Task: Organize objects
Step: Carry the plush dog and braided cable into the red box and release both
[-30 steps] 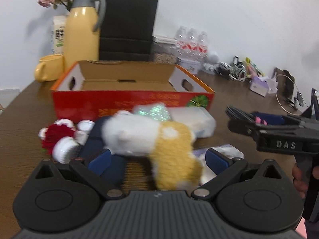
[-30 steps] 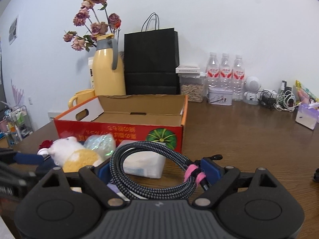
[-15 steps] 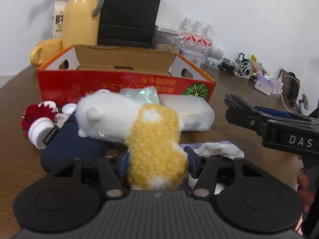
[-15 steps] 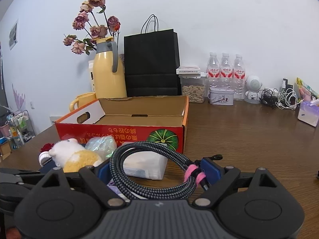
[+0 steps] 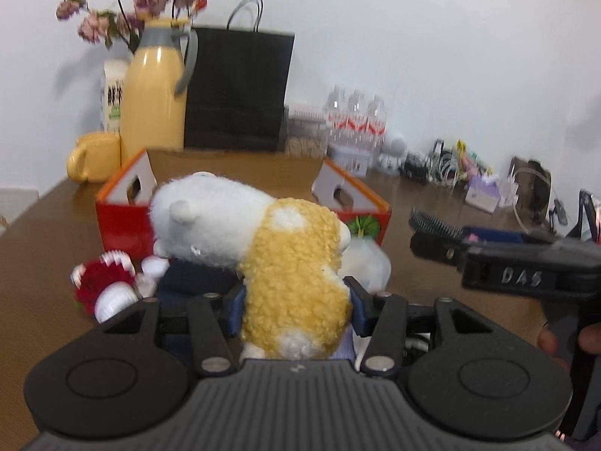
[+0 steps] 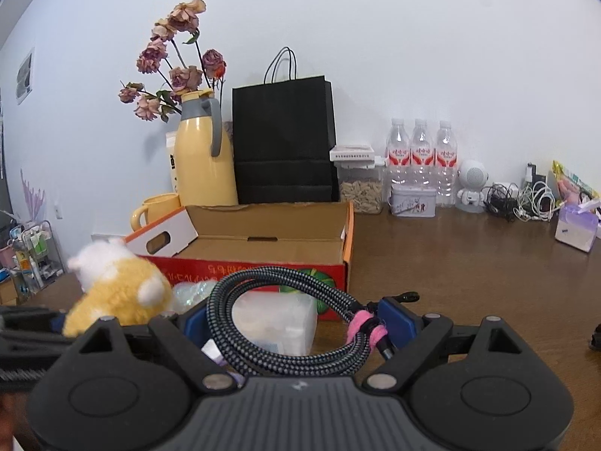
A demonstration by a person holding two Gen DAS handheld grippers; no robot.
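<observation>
Left claw (image 5: pixel 296 300) has just been closing and now pinches the plush (image 5: pixel 263 248) by its yellow body, blue pads pressed into both sides, head tipped up-left. Plush looks lifted clear of the clutter, likely headed for the box (image 5: pixel 124 221) just behind it, open top facing up to receive things. Right claw (image 6: pixel 296 323) stands wide, gripping a coiled cable (image 6: pixel 285 319) across its loop, pink tie by the right pad, probably waiting its turn for the box (image 6: pixel 263 263). Brush (image 5: pixel 101 285) and pouch (image 5: pixel 199 278) sit on the table (image 5: pixel 45 233), unsorted.
</observation>
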